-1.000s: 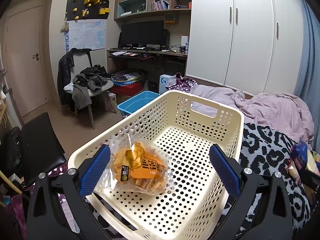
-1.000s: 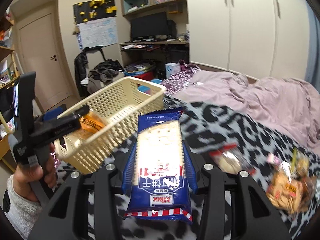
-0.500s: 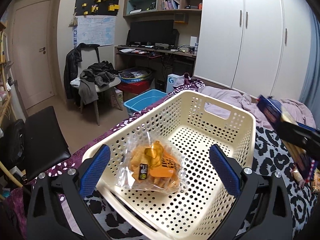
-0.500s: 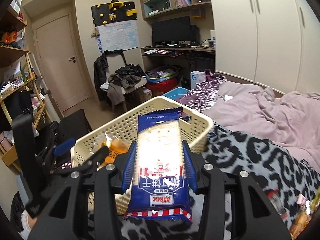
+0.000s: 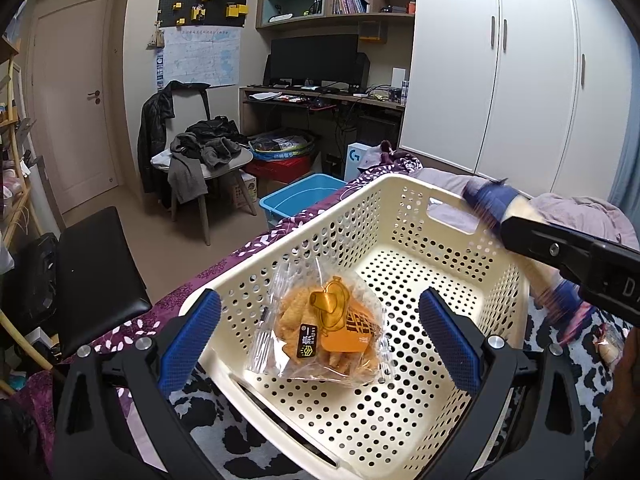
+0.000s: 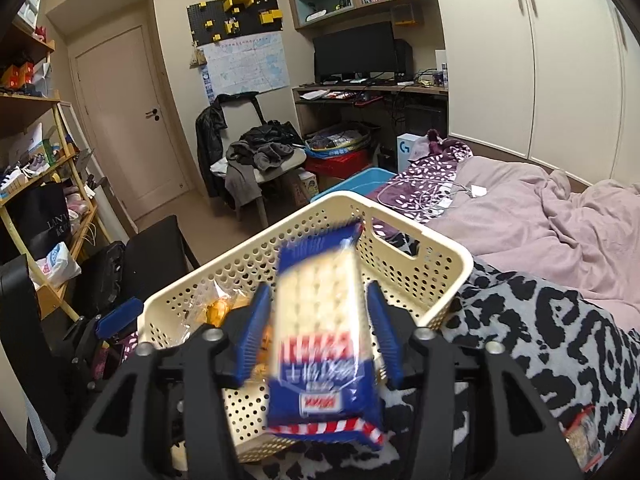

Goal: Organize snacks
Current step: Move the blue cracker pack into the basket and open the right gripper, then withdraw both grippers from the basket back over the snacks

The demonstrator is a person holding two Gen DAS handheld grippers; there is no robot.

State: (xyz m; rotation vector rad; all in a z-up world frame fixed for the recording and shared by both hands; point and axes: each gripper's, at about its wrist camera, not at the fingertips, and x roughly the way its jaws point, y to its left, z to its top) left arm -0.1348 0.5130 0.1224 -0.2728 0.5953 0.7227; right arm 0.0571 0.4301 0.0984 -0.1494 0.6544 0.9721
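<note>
Right wrist: claw [image 6: 316, 344] over basket [image 6: 404, 276]

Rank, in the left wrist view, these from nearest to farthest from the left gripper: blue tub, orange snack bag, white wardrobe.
From the left gripper:
1. Orange snack bag, between the fingers, in the basket.
2. Blue tub, on the floor beyond the basket.
3. White wardrobe, far right wall.

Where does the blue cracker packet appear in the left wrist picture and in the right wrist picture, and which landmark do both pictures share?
Left wrist view: the blue cracker packet is at the right edge, blurred, over the far right rim of the basket.
Right wrist view: the packet fills the lower centre, between the fingers of the right gripper, above the basket.
Shared landmark: the black monitor on the desk.
</note>
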